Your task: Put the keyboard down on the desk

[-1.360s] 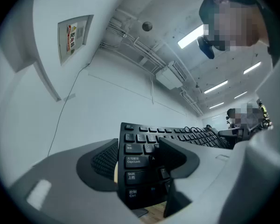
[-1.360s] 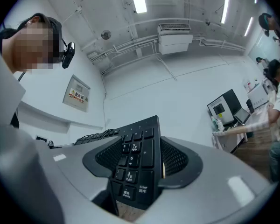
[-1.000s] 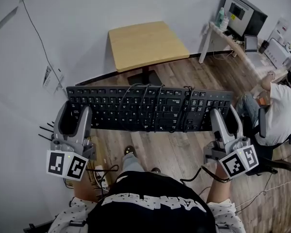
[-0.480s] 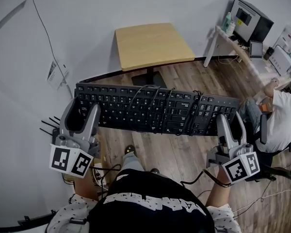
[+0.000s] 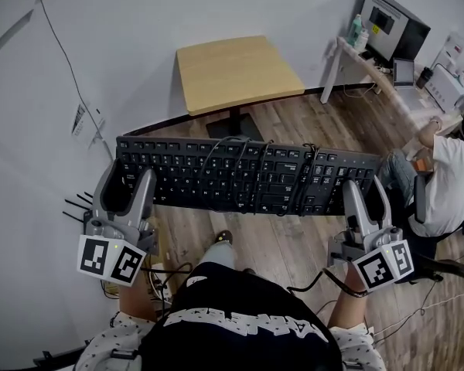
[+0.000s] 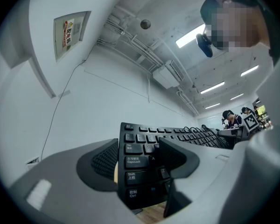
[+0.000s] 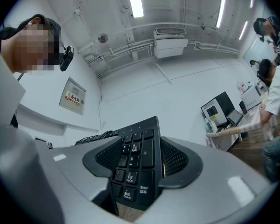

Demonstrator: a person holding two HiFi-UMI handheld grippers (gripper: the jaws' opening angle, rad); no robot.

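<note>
Short of the small pale wooden desk [image 5: 236, 69], the left gripper [image 5: 126, 180] and right gripper [image 5: 363, 193] are clamping the long black keyboard [image 5: 178, 178] by its ends, carrying it level.

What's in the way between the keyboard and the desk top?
Nothing visible. The left gripper and right gripper clamp the keyboard at its ends above the floor, short of the desk; nothing shows on its top.

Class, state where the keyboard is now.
In the head view the keyboard hangs mid-frame over the floor, its left end clamped in the left gripper, its right end in the right gripper, with the wooden desk beyond it.
</note>
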